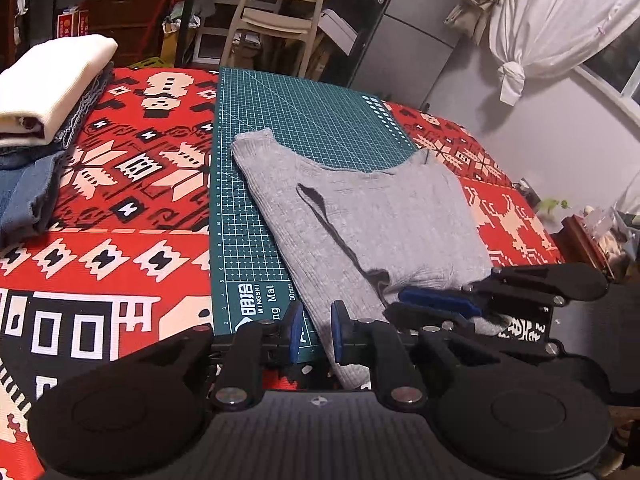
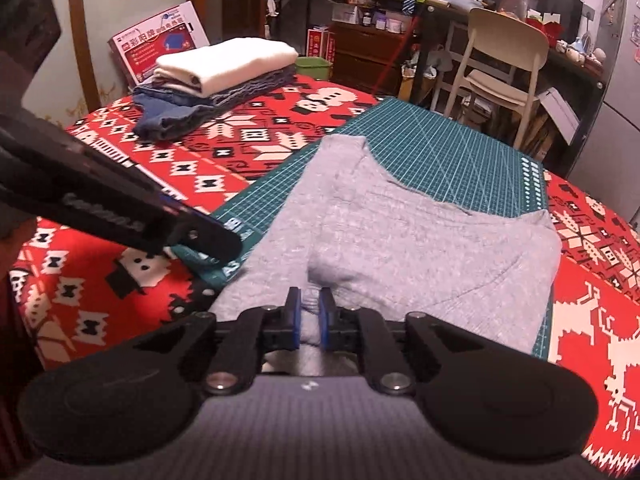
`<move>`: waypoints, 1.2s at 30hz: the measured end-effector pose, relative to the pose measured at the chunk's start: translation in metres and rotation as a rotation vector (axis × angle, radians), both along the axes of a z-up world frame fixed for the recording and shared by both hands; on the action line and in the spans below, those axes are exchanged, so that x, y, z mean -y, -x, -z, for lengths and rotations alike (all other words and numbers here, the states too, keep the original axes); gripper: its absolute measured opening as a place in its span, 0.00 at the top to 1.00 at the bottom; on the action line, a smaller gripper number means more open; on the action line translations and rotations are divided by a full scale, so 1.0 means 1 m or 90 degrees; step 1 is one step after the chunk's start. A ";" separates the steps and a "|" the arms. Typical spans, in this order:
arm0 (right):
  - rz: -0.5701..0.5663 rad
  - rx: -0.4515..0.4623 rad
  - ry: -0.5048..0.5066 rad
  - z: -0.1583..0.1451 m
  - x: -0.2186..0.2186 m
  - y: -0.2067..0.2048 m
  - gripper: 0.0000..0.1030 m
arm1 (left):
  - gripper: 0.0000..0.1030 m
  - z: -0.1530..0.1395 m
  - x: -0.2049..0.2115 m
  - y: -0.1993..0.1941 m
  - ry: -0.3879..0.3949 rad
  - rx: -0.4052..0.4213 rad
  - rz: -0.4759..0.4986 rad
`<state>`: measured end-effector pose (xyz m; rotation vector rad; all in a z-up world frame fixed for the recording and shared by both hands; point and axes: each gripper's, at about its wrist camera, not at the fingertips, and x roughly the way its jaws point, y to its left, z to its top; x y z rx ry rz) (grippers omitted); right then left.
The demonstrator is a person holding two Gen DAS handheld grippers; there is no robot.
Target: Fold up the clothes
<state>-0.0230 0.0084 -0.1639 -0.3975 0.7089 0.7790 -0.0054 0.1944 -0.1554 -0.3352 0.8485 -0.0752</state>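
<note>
Grey ribbed knit bunched between the blue pads point(image 2: 293, 320) of the right gripper point(image 2: 309, 320): fingers clamped on a small tuck of the near hem of the grey top point(image 2: 420, 248), cloth lifted into a soft ridge just ahead of the tips.

Left gripper point(image 1: 318, 332) alongside, low over the near corner of the green cutting mat point(image 1: 312, 120), fingers point(image 1: 295, 330) narrowly apart. Bare mat seen through most of that gap, with the top's left edge running in against the right-hand pad. Pinched or merely lying there: cannot tell.

Beyond the fingers, the grey top spread across the cutting mat, scooped neckline at the far side, hem toward the grippers. One dark crease down the cloth from below the neckline toward the hem. Right edge of the top slightly over the mat's edge in the left wrist view.

Under the mat, a red, black and cream patterned cloth point(image 1: 120, 240) covering the surface. At the far left of that surface, well apart from the top, a stack of folded clothes point(image 1: 48, 88): cream piece uppermost, blue and denim pieces beneath.

Behind the surface, a pale wooden chair point(image 1: 280, 12) before cluttered shelves, and a knotted white curtain point(image 1: 560, 20) by the window on the right.
</note>
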 end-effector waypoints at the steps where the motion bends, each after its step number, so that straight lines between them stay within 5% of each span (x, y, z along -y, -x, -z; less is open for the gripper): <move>1: 0.000 0.005 0.003 0.000 0.000 -0.002 0.86 | 0.87 0.000 0.000 0.000 0.002 0.000 0.001; 7: -0.013 -0.004 0.008 0.005 -0.005 -0.006 0.79 | 0.87 0.002 0.004 0.000 0.004 -0.003 0.014; 11: 0.009 -0.020 -0.011 0.005 -0.002 -0.012 0.96 | 0.87 0.001 0.005 0.000 0.004 -0.003 0.014; 19: 0.014 -0.066 -0.083 -0.015 0.013 -0.003 0.98 | 0.87 -0.002 0.005 0.002 0.006 0.001 0.014; 26: 0.015 -0.098 -0.059 0.002 0.013 0.002 0.97 | 0.87 -0.001 0.007 0.005 0.004 -0.006 0.014; 29: 0.020 -0.110 -0.082 0.002 0.017 0.001 0.86 | 0.87 -0.001 0.005 0.005 0.010 -0.009 0.008; 36: 0.036 -0.110 -0.115 -0.011 0.028 0.002 0.86 | 0.86 -0.005 0.005 0.004 0.034 -0.001 0.009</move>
